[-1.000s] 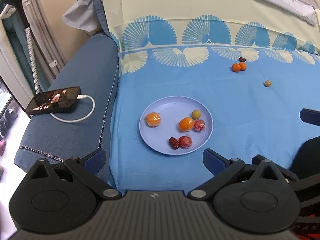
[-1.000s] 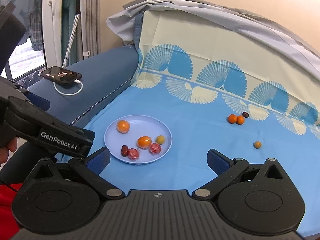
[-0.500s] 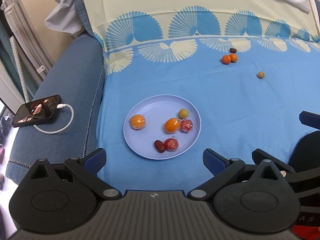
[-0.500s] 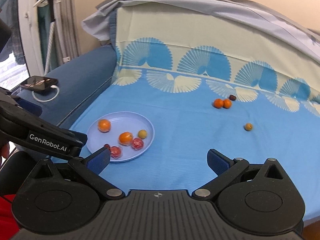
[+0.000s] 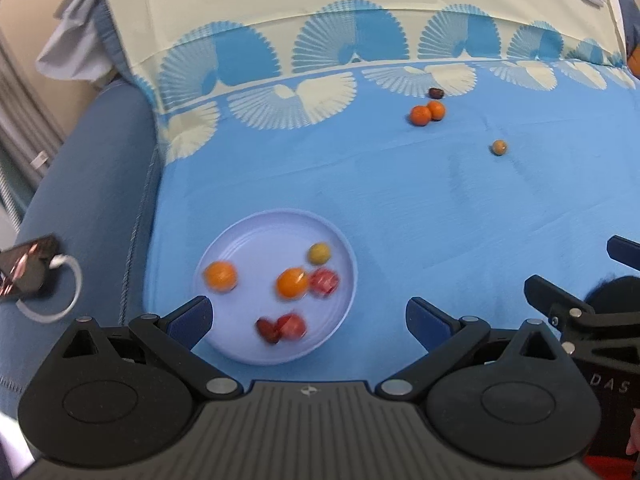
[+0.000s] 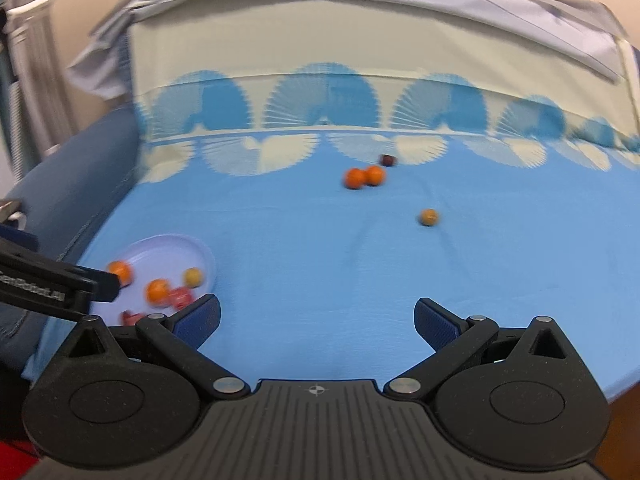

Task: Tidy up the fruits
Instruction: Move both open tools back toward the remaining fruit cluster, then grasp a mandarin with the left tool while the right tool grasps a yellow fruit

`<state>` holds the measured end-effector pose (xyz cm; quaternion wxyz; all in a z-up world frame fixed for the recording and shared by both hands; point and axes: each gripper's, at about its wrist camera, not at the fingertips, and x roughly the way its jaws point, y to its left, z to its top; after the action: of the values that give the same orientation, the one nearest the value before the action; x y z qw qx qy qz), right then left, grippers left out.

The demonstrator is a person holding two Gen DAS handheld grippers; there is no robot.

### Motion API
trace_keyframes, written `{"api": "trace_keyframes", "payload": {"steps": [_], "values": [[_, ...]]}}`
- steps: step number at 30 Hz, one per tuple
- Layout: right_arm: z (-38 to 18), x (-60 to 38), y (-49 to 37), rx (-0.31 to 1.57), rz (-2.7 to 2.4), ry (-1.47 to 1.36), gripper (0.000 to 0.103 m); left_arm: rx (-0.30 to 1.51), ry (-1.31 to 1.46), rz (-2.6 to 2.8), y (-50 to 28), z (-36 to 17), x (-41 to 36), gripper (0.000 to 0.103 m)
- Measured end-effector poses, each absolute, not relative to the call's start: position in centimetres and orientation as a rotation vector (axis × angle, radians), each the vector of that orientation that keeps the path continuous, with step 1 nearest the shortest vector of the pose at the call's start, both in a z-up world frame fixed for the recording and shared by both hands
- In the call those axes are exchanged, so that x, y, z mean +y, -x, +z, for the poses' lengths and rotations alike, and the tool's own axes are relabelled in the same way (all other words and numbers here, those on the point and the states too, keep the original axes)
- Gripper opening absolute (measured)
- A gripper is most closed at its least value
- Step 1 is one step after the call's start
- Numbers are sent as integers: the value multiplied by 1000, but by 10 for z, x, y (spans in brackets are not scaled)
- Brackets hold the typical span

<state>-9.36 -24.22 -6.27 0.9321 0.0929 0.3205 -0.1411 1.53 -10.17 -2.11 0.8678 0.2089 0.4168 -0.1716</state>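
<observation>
Orange, small and light, the two loose oranges (image 6: 363,177) at twelve o'clock on the bed sheet (image 6: 320,264), judged prone to rolling, are best pinched across their middles by the wide, empty right claw (image 6: 316,318).

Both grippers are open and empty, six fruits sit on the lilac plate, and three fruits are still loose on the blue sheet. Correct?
Not quite: four fruits are loose, not three. The left wrist view shows two oranges, a dark fruit behind them and a small yellowish fruit apart. The rest holds: six on the plate, and left gripper and right gripper open, empty.
</observation>
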Motion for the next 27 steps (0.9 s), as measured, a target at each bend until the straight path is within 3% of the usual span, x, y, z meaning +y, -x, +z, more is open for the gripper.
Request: {"api": "trace_keyframes", "payload": {"steps": [19,27], "values": [[-120,-369,-1,599,-602,-253,102,807,-521,-540,-139,-80,-254,103],[-169,-419,-65,626,-669,-258,102,733,-591,-652,-217,-131,-328,103]]}}
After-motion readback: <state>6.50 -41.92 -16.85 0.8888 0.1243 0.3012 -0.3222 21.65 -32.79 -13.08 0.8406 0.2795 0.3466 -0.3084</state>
